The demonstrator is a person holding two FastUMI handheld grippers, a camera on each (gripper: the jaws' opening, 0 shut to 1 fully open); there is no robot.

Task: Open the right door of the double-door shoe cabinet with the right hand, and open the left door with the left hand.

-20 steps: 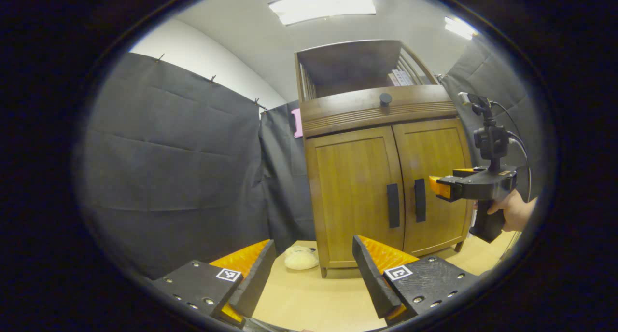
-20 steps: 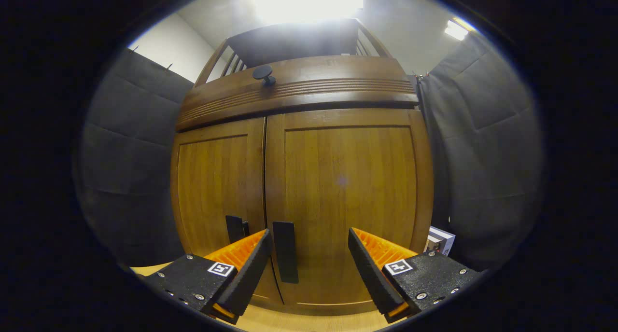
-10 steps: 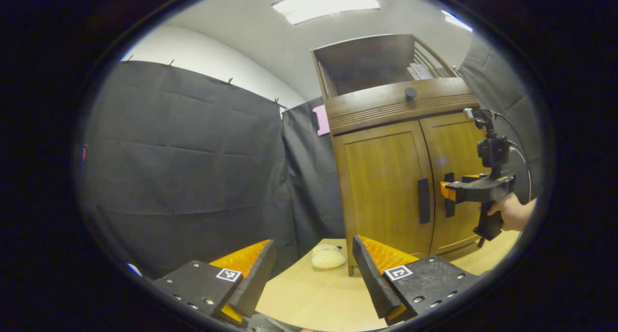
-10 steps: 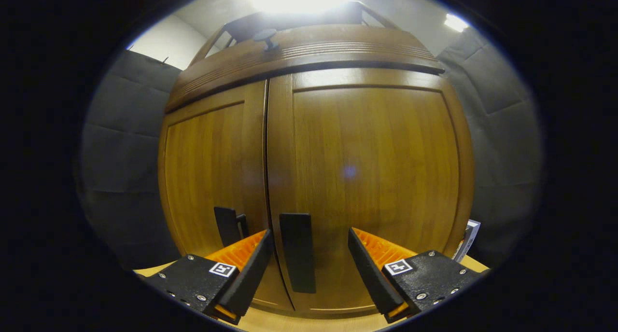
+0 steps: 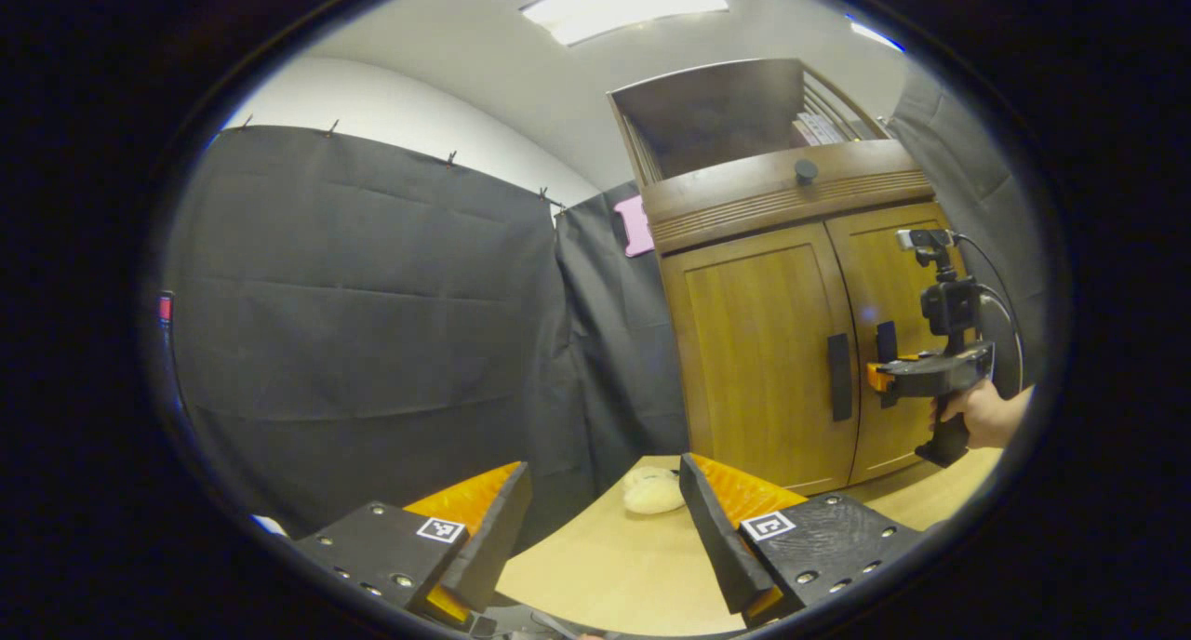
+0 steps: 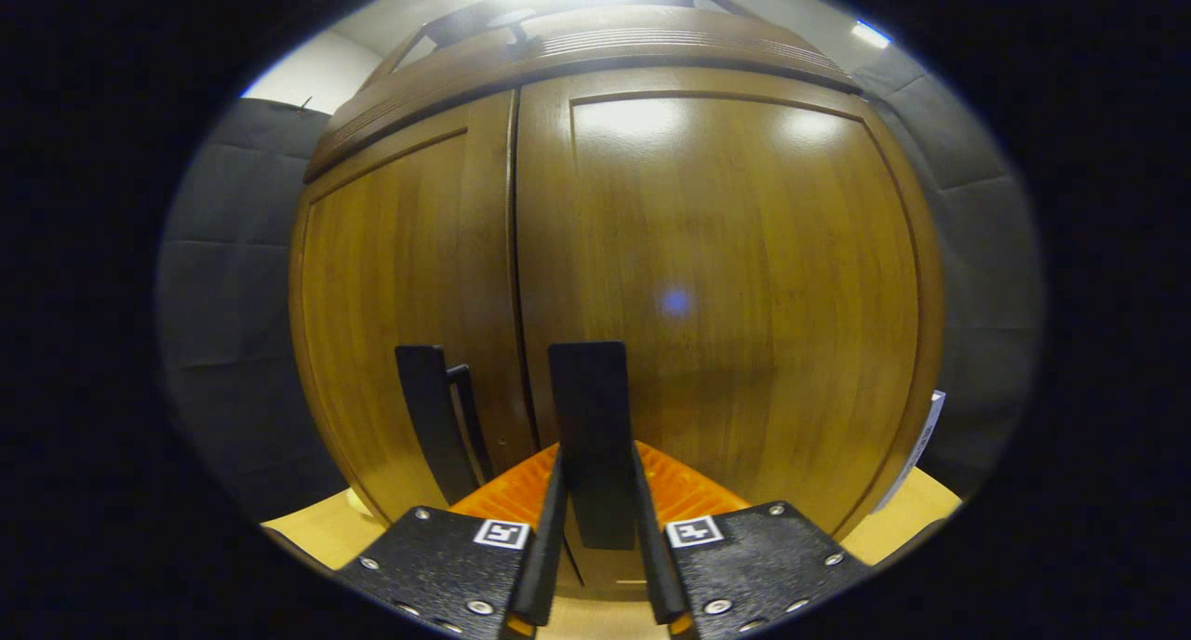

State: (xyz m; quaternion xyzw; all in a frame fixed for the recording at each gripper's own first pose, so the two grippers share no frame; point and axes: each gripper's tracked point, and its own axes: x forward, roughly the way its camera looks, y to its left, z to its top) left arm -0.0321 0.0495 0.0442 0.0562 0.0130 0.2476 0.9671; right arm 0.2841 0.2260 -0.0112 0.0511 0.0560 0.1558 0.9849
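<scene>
At lower centre of the right gripper view, the right gripper (image 6: 595,528) clamps the right door handle (image 6: 589,426). The left gripper (image 5: 605,528) gapes wide at the bottom, well apart from the shoe cabinet (image 5: 763,342) at right.

Lower end of the right door handle (image 6: 590,435) hidden between the jaws. Cabinet top (image 6: 595,35) washed out by ceiling glare. Books on the upper shelf (image 5: 819,126) too small to tell apart (titles unreadable). Pale lump on the tabletop (image 5: 651,491) unclear.
</scene>
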